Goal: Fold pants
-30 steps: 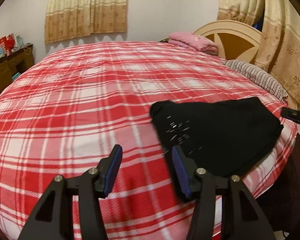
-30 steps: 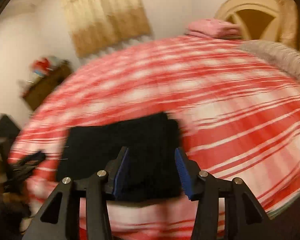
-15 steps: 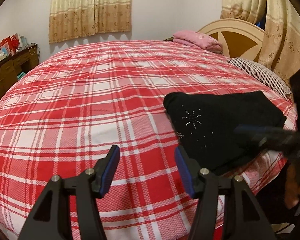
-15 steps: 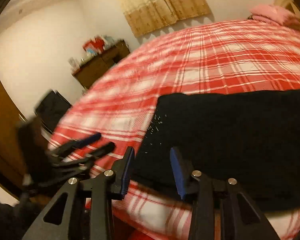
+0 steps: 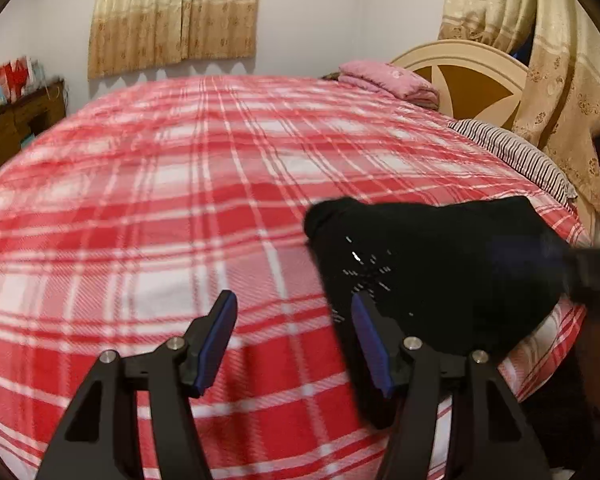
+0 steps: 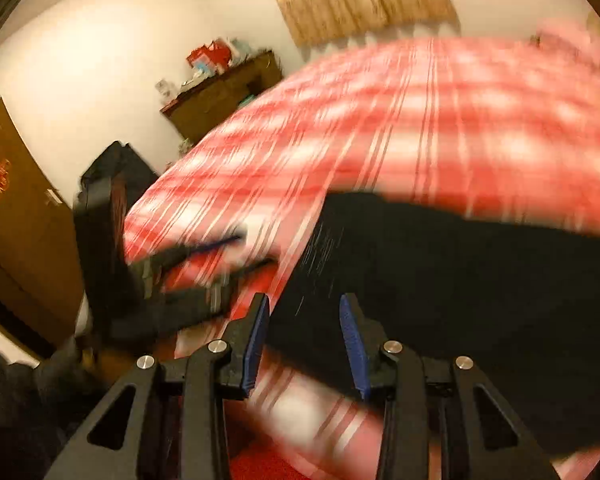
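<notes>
Folded black pants (image 5: 440,280) with small sparkly studs lie near the right front edge of a red plaid bed cover (image 5: 180,200). My left gripper (image 5: 294,320) hovers just left of them. Its jaws are opening, with only plaid cover between them and the right finger at the pants' left edge. My right gripper (image 6: 304,320) stands open low over the pants (image 6: 460,280) at their near left corner, black cloth showing between its fingers, not pinched. It appears as a dark blur (image 5: 588,276) at the pants' right side in the left wrist view.
A pink folded blanket (image 5: 388,82), a cream headboard (image 5: 468,76) and a striped pillow (image 5: 512,152) lie at the far right of the bed. A wooden dresser (image 6: 224,96) stands against the wall and a brown door (image 6: 12,208) at the left. The bed's edge runs close below the pants.
My right gripper has swung leftward along the pants, rolled, and its jaws have narrowed. My left gripper's jaws have widened a little and it has sunk slightly toward the pants' left edge.
</notes>
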### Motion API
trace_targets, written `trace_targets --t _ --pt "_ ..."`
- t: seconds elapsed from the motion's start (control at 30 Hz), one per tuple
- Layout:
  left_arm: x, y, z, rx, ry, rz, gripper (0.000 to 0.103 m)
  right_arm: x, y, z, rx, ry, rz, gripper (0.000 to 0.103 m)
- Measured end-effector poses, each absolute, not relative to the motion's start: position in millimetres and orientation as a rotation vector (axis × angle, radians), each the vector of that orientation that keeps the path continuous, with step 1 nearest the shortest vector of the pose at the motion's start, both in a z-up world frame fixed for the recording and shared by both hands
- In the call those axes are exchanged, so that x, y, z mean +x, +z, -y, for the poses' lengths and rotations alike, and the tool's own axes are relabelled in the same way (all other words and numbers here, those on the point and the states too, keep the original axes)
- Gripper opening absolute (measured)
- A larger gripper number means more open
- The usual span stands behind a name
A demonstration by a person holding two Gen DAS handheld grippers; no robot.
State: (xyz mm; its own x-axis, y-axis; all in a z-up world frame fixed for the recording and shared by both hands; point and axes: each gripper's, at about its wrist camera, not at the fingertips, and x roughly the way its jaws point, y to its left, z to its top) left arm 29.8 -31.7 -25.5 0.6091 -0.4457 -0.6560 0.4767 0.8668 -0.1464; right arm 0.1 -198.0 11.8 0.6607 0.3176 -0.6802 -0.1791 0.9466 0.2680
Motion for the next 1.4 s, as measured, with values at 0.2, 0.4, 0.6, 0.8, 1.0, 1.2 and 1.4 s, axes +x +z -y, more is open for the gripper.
trace_targets --t 0.2,0.4,0.6,0.8,1.0,1.2,1.4 --pt "22 -46 44 0.001 -0.531 -0.804 0.063 85 -15 172 -0.098 0.266 -0.962 0.039" --pt "14 -48 57 -0.037 -0.629 -0.814 0.056 120 -32 170 -0.118 0.263 -1.054 0.044" --pt "-2 -53 73 0.025 -0.642 -0.790 0.056 125 -30 147 -0.198 0.260 -1.084 0.044" --pt "-9 -54 77 0.022 -0.646 -0.800 0.056 150 -46 147 -0.238 0.104 -1.131 0.077" --pt "-17 -55 81 0.036 -0.652 -0.798 0.056 160 -44 180 -0.062 -0.014 -1.081 0.083" --pt "-28 -57 79 0.056 -0.672 -0.782 0.057 107 -3 217 0.231 0.066 -0.883 0.082" --pt "-10 -40 52 -0.011 -0.676 -0.788 0.057 34 20 278 0.304 -0.075 -0.731 0.082"
